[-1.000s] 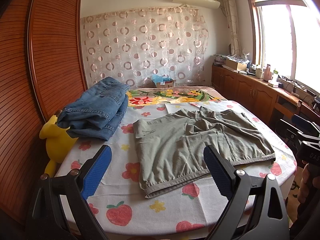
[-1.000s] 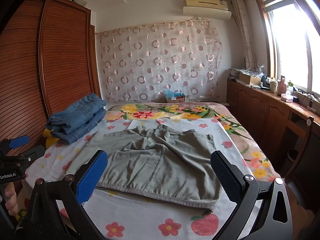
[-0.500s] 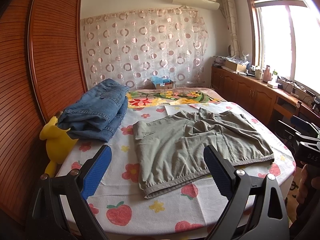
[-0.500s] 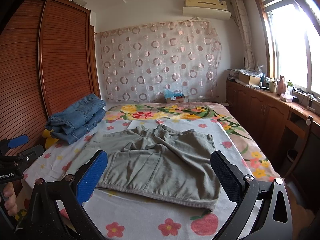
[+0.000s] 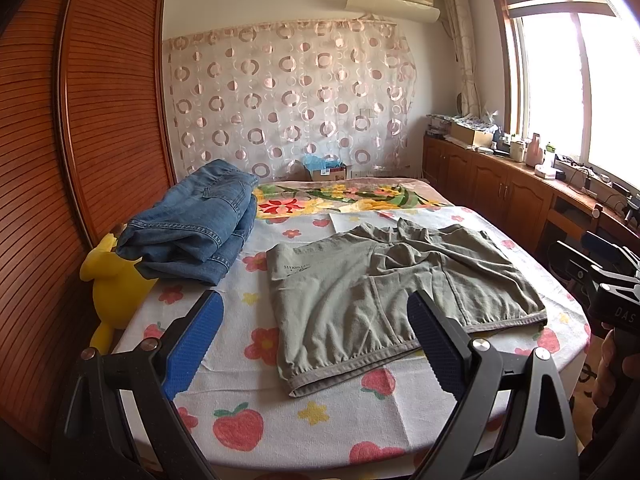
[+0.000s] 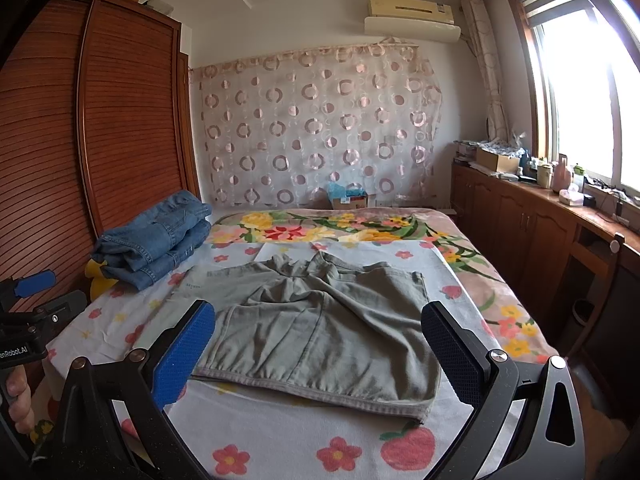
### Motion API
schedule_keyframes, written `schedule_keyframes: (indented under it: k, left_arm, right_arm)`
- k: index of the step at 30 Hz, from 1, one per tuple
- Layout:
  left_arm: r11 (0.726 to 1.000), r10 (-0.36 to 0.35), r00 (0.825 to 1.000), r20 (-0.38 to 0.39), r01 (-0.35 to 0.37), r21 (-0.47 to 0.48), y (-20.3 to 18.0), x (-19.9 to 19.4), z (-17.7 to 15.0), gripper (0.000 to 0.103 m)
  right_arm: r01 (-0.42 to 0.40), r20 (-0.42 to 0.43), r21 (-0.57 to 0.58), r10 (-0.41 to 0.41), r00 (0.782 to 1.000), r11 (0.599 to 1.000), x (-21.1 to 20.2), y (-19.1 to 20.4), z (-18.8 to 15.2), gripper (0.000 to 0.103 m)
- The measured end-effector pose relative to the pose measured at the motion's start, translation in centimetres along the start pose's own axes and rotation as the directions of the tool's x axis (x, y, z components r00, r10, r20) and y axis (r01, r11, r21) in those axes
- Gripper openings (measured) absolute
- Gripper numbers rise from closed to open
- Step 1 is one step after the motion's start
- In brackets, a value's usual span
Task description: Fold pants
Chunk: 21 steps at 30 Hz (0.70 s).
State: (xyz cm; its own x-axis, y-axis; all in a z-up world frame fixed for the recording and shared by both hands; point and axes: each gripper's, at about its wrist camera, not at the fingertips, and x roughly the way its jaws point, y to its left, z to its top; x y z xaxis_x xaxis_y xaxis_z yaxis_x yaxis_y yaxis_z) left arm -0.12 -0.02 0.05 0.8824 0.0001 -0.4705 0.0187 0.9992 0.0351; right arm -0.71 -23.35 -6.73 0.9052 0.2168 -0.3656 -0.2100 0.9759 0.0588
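Grey-green pants (image 5: pixel 384 280) lie flat on the bed, waistband toward the near edge, crotch area bunched at the far side; the right wrist view shows the same pants (image 6: pixel 320 320) spread out. My left gripper (image 5: pixel 316 320) hovers open above the bed's near edge, off the pants' near left corner. My right gripper (image 6: pixel 320 328) is open too, held above the waistband. Nothing sits between either pair of blue pads. The right gripper's body (image 5: pixel 600 276) shows at the left view's right edge, and the left gripper's body (image 6: pixel 28 320) at the right view's left edge.
Folded blue jeans (image 5: pixel 192 224) are stacked at the bed's left side, over a yellow plush toy (image 5: pixel 112 284). A wooden wardrobe (image 5: pixel 100 120) stands to the left. Low cabinets (image 6: pixel 540 232) with clutter run under the window on the right. A floral blanket (image 6: pixel 340 228) covers the far bed.
Both views rise very slightly; the pants and jeans lie as before. Both grippers stay open.
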Motion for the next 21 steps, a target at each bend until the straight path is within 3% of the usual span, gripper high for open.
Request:
schedule_keyframes:
  k: [21]
  left_arm:
    - [1.000, -0.001, 1.000, 0.006, 0.001, 0.000, 0.04, -0.05, -0.04, 0.094]
  right_arm:
    - [0.000, 0.006, 0.002, 0.000, 1.000, 1.000, -0.25, 0.05, 0.00, 0.102]
